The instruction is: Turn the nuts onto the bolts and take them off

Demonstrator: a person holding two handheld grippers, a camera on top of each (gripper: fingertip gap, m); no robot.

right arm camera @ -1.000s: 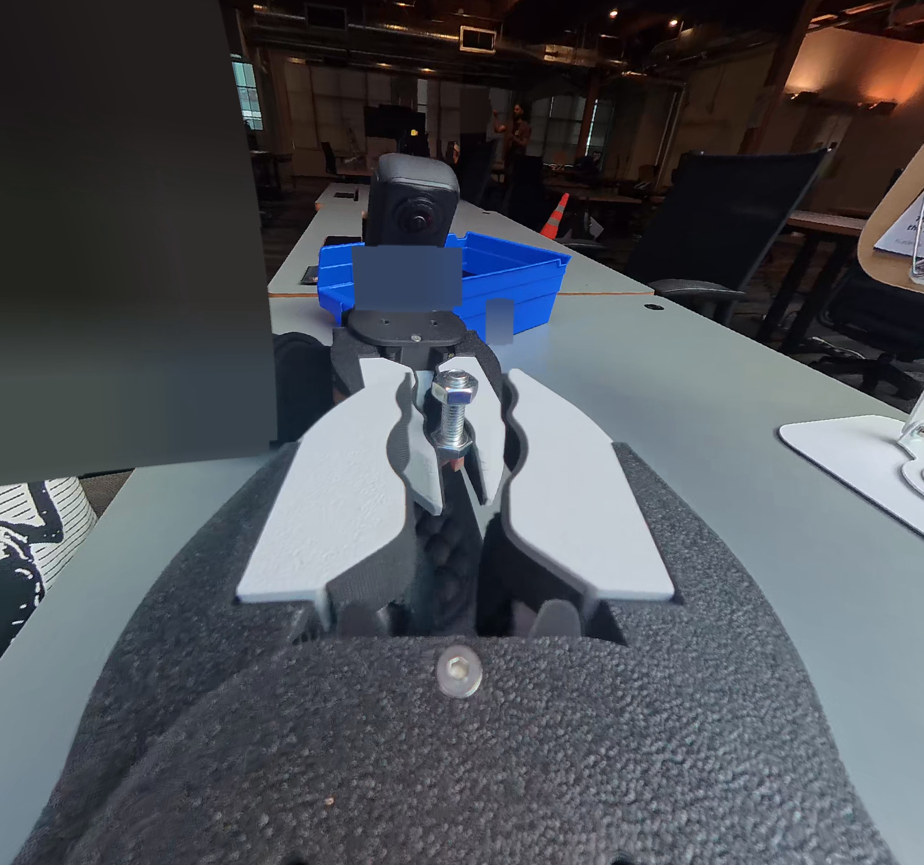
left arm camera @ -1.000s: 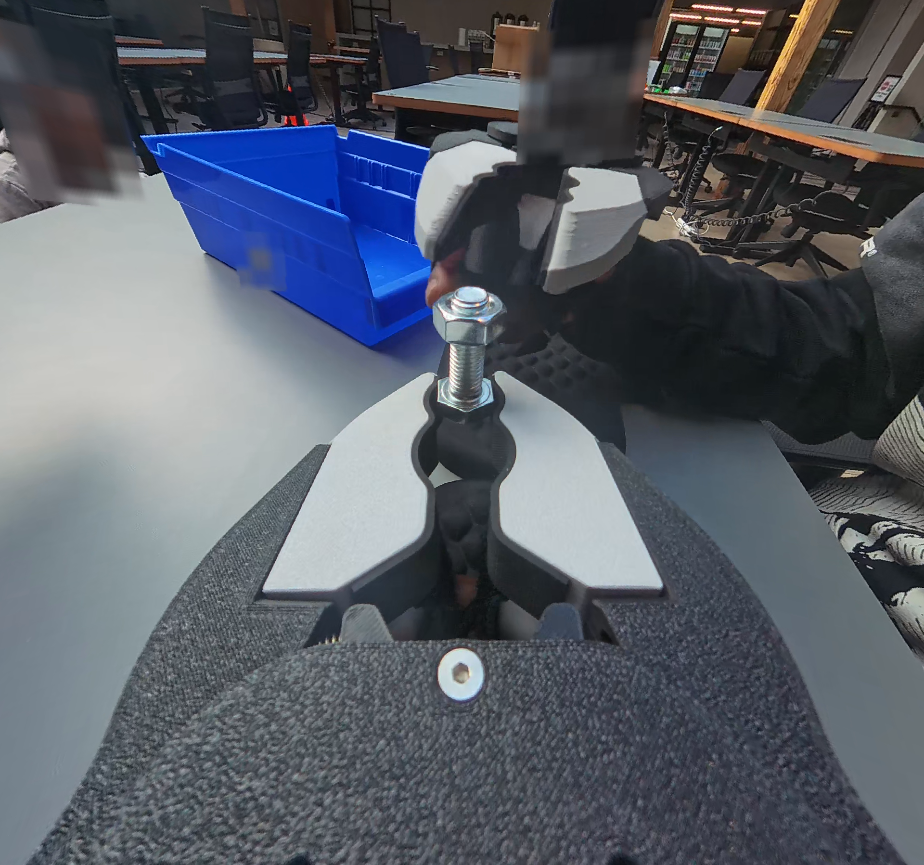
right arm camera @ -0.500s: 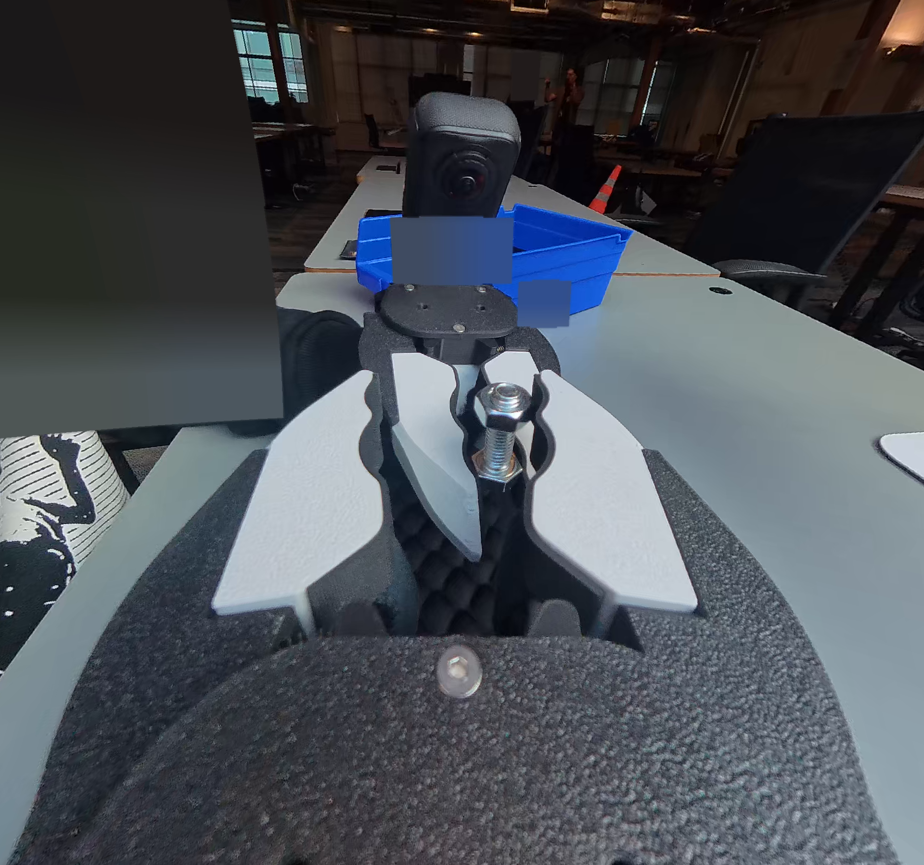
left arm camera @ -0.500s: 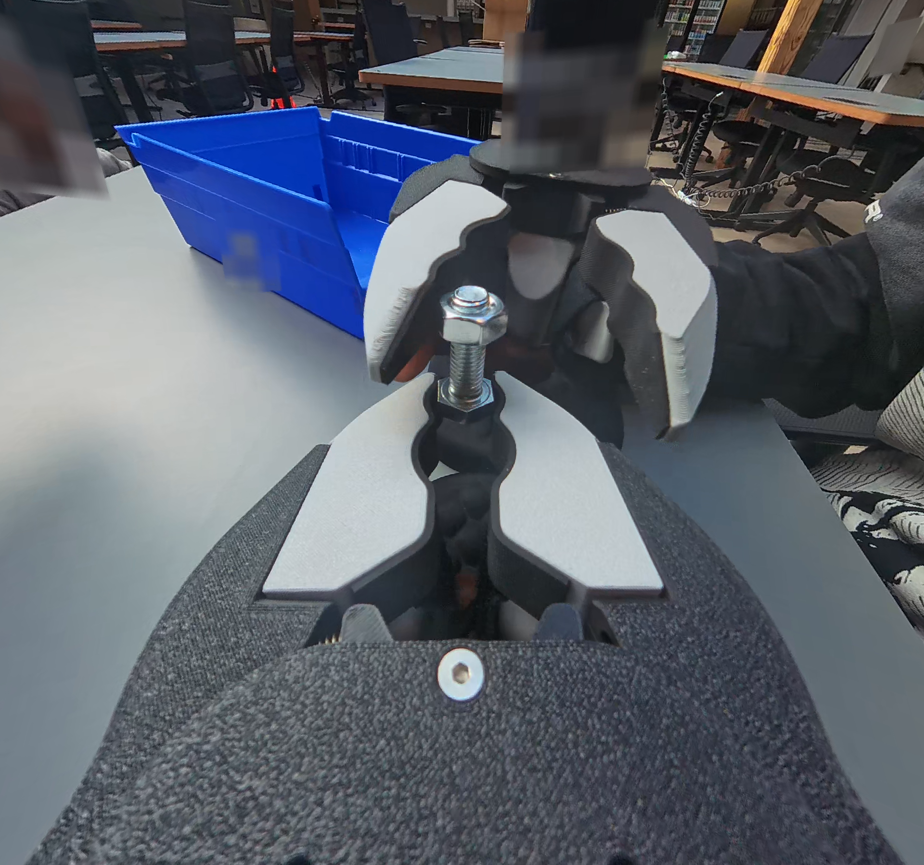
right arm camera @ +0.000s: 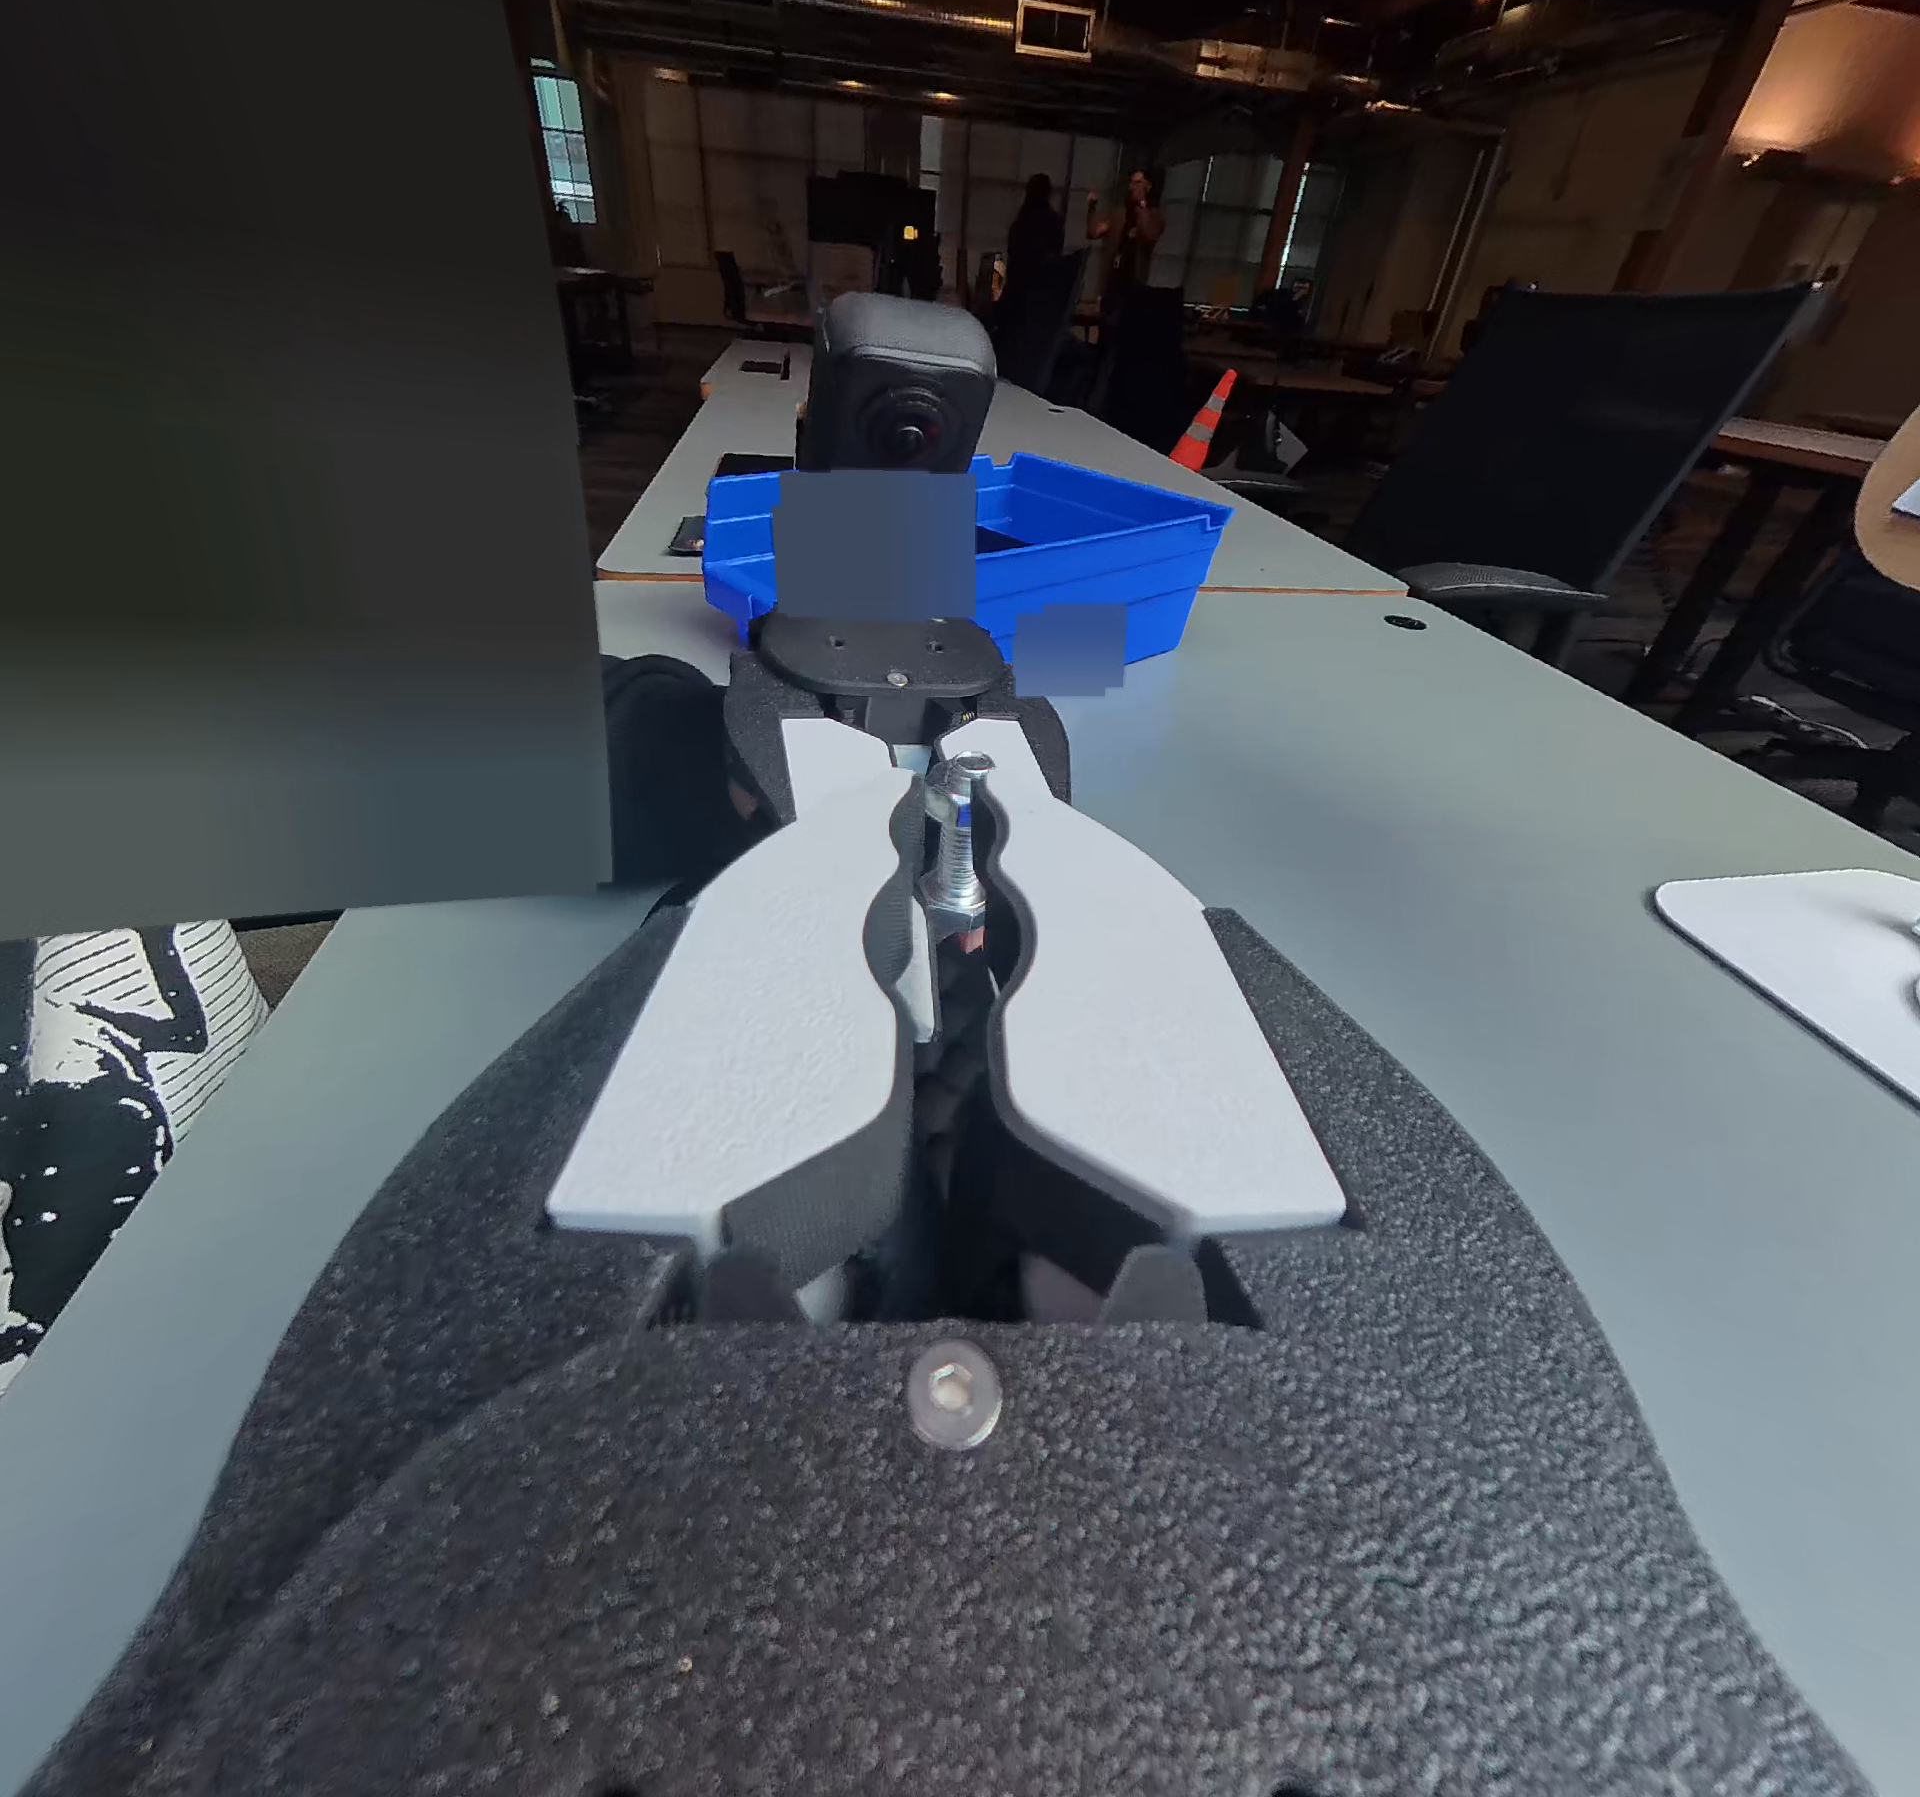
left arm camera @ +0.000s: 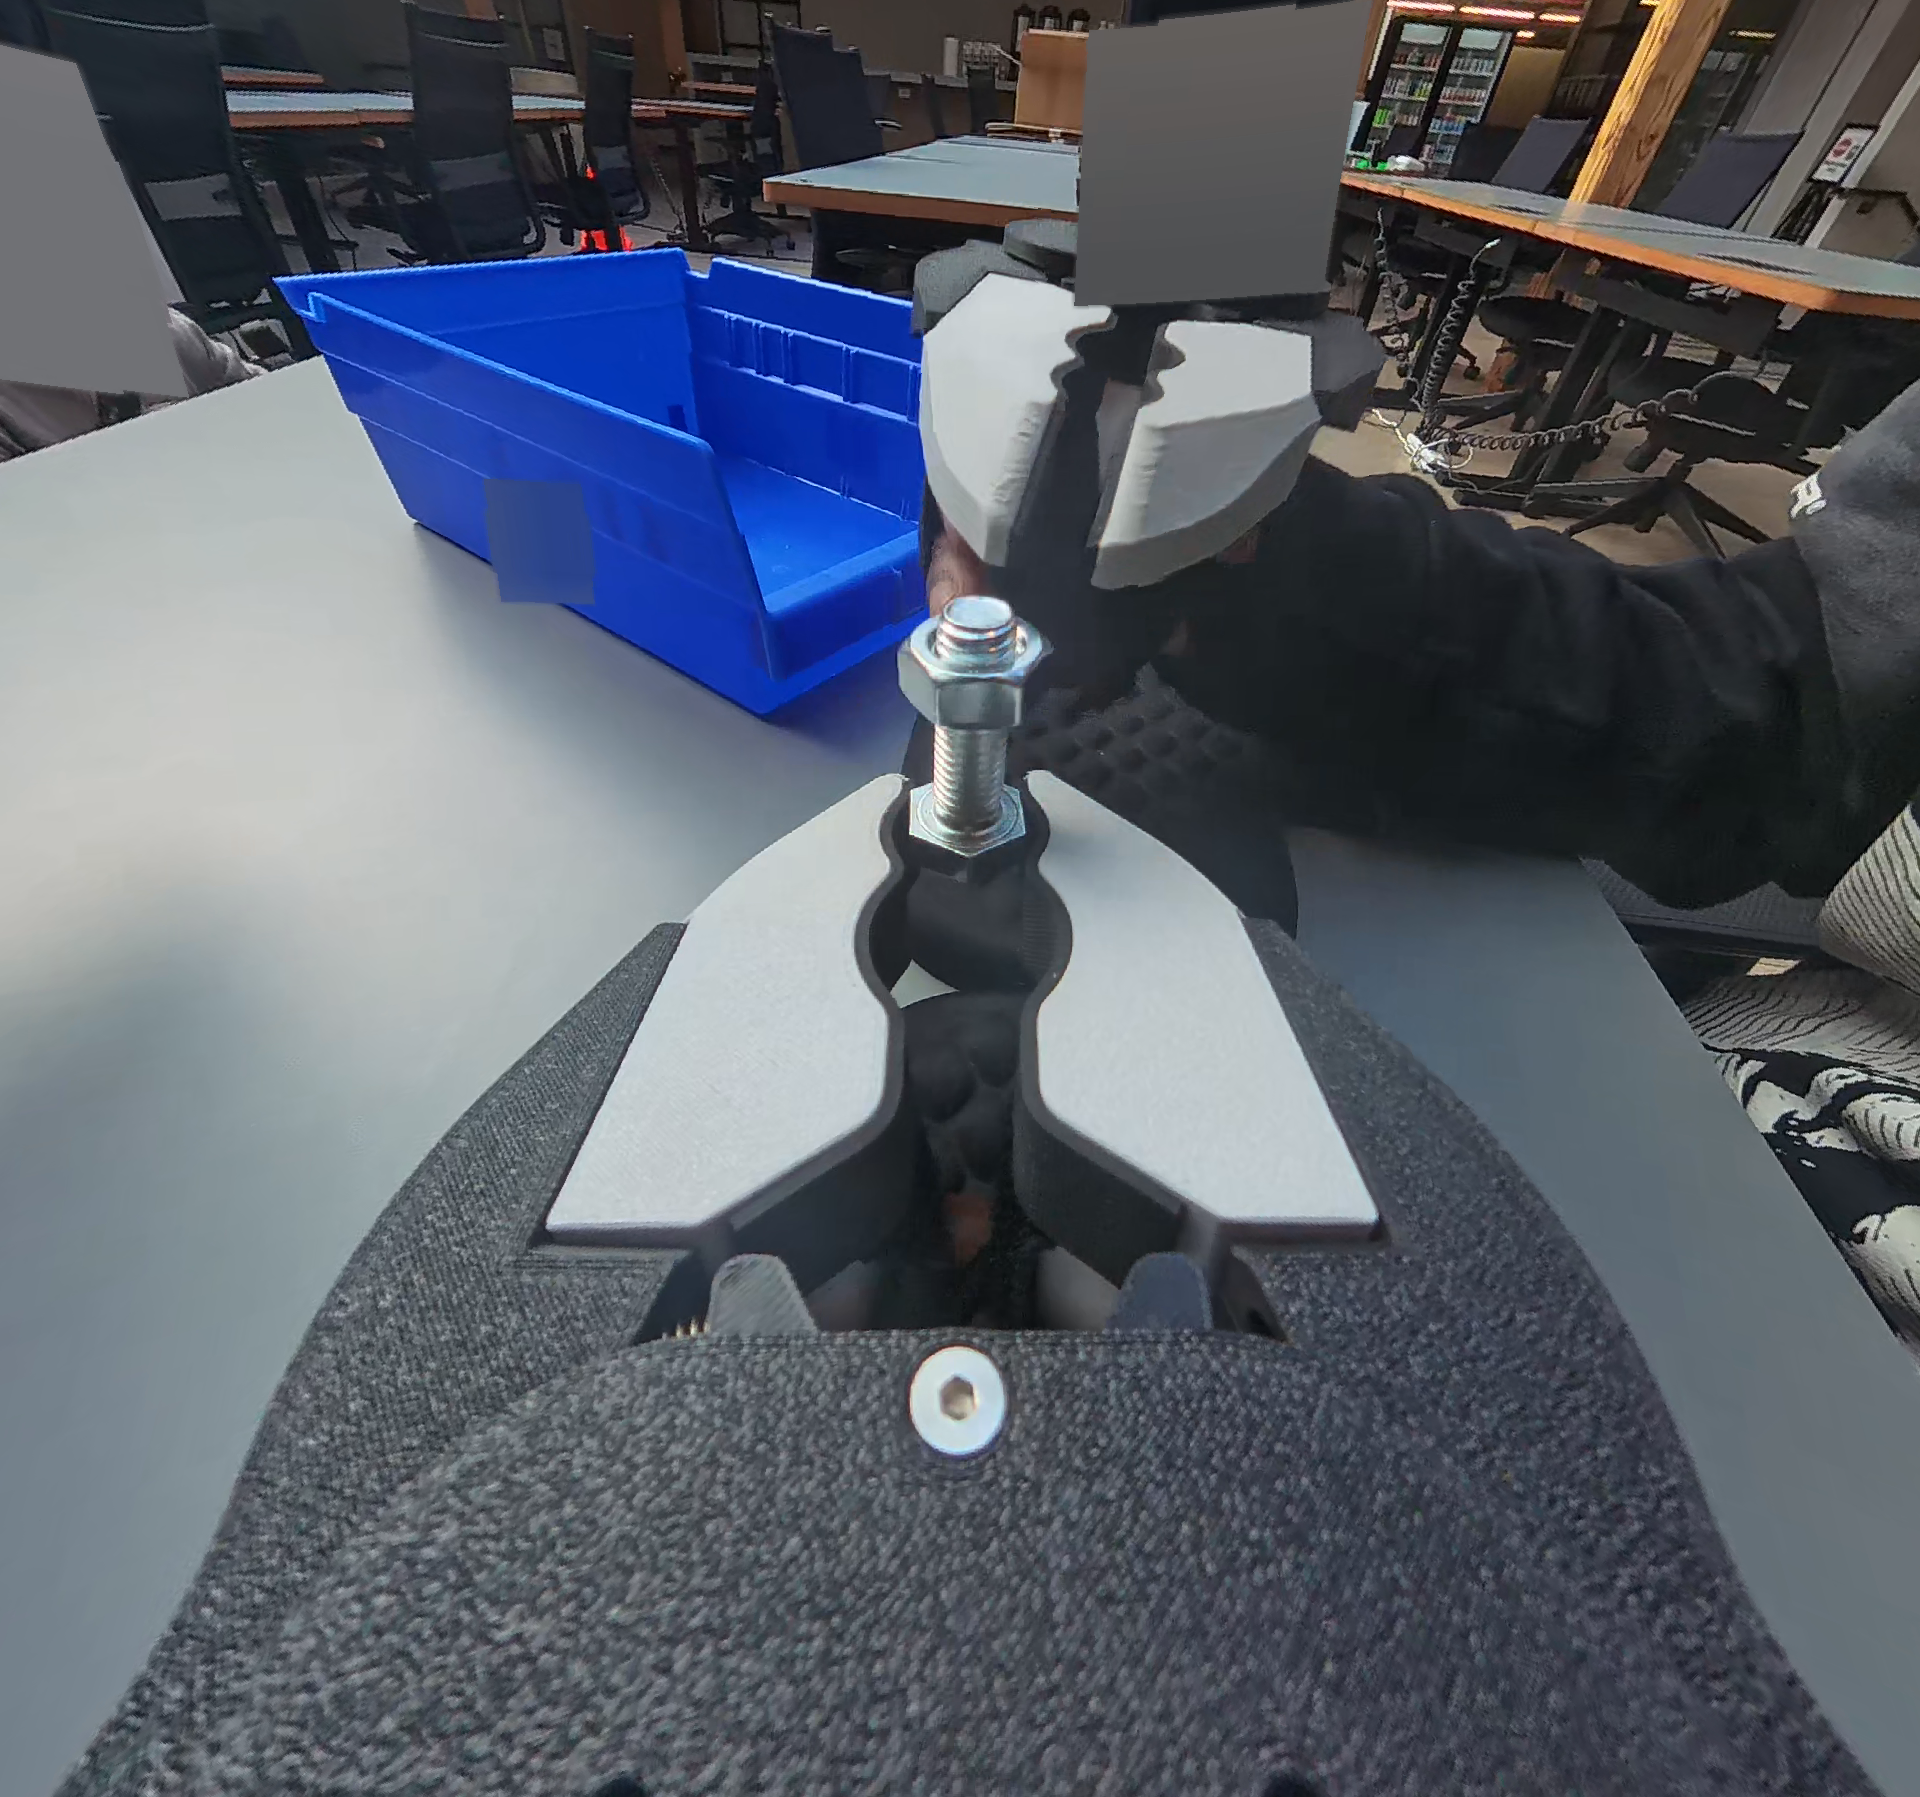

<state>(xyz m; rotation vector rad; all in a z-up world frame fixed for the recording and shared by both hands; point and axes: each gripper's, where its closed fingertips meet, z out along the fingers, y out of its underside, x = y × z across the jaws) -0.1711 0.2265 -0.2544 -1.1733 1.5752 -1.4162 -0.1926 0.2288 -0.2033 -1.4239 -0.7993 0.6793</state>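
While clamped upright by its head, silver bolt (left arm camera: 964,771) wears a hex nut (left arm camera: 971,682) near its tip.

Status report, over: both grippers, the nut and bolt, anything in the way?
Left gripper shut on bolt at its head, bolt upright. Nut near bolt's top. Right gripper narrowed around nut, grip unclear. Blue bin behind, not obstructing.

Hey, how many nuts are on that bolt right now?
1. The nut sits near the free end of the bolt. The hex clamped in the left gripper jaws looks like the bolt's head, not a second nut.
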